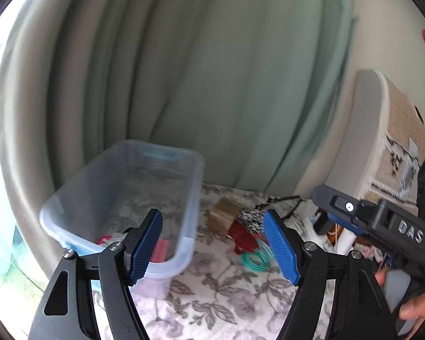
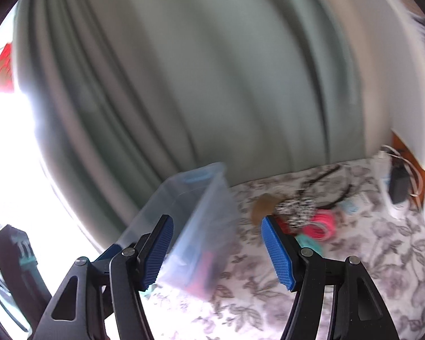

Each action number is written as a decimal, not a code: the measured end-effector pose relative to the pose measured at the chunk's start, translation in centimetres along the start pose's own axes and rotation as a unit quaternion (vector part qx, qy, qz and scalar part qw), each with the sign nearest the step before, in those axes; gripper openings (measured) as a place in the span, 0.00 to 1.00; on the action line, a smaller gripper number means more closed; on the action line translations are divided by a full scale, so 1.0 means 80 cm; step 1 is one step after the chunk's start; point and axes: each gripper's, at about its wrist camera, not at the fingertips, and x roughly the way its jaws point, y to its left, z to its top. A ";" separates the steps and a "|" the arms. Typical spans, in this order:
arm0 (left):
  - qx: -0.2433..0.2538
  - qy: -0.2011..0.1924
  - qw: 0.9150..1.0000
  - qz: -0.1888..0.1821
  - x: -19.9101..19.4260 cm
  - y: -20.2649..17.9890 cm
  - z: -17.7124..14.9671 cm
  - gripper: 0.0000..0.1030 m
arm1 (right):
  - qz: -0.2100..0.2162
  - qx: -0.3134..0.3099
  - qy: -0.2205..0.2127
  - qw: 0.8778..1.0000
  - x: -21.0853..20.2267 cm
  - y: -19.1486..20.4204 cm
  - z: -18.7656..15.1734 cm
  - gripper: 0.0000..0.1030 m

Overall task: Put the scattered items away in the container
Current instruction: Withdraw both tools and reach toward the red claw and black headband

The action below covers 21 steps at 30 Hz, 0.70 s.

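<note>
A clear plastic bin (image 1: pixel 184 198) (image 2: pixel 212 198) stands on a floral cloth, with pink items lying in its near end. Right of it lies a pile: a brown wooden piece (image 1: pixel 222 218) (image 2: pixel 262 208), a black-and-white patterned item (image 1: pixel 250 218) (image 2: pixel 296 208), a red item (image 1: pixel 243 239), green rings (image 1: pixel 256 259) and, in the right wrist view, pink rings (image 2: pixel 323 223). My left gripper (image 1: pixel 212 248) is open above the bin's near right corner, with nothing between its pads. My right gripper (image 2: pixel 216 252) is open too, in front of the bin and the pile. Its black body (image 1: pixel 382 226) also shows in the left wrist view, held by a hand (image 1: pixel 416 306).
A green curtain (image 1: pixel 212 85) hangs behind the cloth-covered surface (image 1: pixel 226 297). A pale rounded chair back (image 1: pixel 362 130) with a woven cover stands at the right. White items, a dark box (image 2: pixel 399 184) and cables lie at the far right. Bright window light fills the left.
</note>
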 end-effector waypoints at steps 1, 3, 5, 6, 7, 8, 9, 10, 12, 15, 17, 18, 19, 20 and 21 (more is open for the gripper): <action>0.010 0.006 1.000 -0.005 0.003 -0.009 -0.002 0.72 | -0.006 0.014 -0.002 1.000 -0.003 -0.013 0.001 0.66; 0.023 0.024 0.999 -0.016 0.021 -0.024 -0.009 0.72 | -0.017 0.041 -0.005 0.999 -0.006 -0.038 0.004 0.66; 0.030 0.046 0.998 -0.027 0.034 -0.037 -0.017 0.72 | -0.027 0.063 -0.005 0.998 -0.005 -0.060 0.004 0.66; 0.032 0.056 0.997 -0.031 0.038 -0.042 -0.020 0.72 | -0.034 0.071 -0.003 0.997 -0.003 -0.071 0.003 0.66; 0.034 0.065 0.997 -0.035 0.043 -0.048 -0.024 0.72 | -0.042 0.079 -0.001 0.996 0.000 -0.082 0.003 0.66; 0.036 0.075 0.996 -0.039 0.047 -0.054 -0.027 0.72 | -0.046 0.084 0.001 0.995 0.001 -0.090 0.002 0.66; 0.040 0.085 0.995 -0.040 0.054 -0.059 -0.031 0.72 | -0.050 0.091 0.002 0.995 0.002 -0.100 0.001 0.66; 0.043 0.095 0.994 -0.041 0.066 -0.064 -0.035 0.72 | -0.054 0.098 0.004 0.994 0.005 -0.109 -0.001 0.66; 0.048 0.109 0.992 -0.038 0.086 -0.070 -0.041 0.72 | -0.064 0.112 0.010 0.992 0.012 -0.129 -0.004 0.66; 0.041 0.128 0.991 -0.029 0.121 -0.074 -0.048 0.72 | -0.074 0.125 0.023 0.989 0.024 -0.150 -0.012 0.66; 0.035 0.140 0.989 -0.021 0.144 -0.074 -0.052 0.72 | -0.078 0.134 0.035 0.987 0.035 -0.164 -0.018 0.66; 0.031 0.145 0.989 -0.017 0.153 -0.073 -0.053 0.72 | -0.080 0.138 0.041 0.986 0.041 -0.171 -0.022 0.66; 0.027 0.150 0.988 -0.015 0.163 -0.072 -0.055 0.72 | -0.082 0.140 0.046 0.986 0.046 -0.176 -0.024 0.66; 0.023 0.156 0.987 -0.014 0.173 -0.072 -0.056 0.72 | -0.084 0.143 0.051 0.985 0.053 -0.182 -0.027 0.66; 0.019 0.161 0.987 -0.015 0.184 -0.073 -0.057 0.72 | -0.087 0.145 0.056 0.984 0.059 -0.187 -0.030 0.66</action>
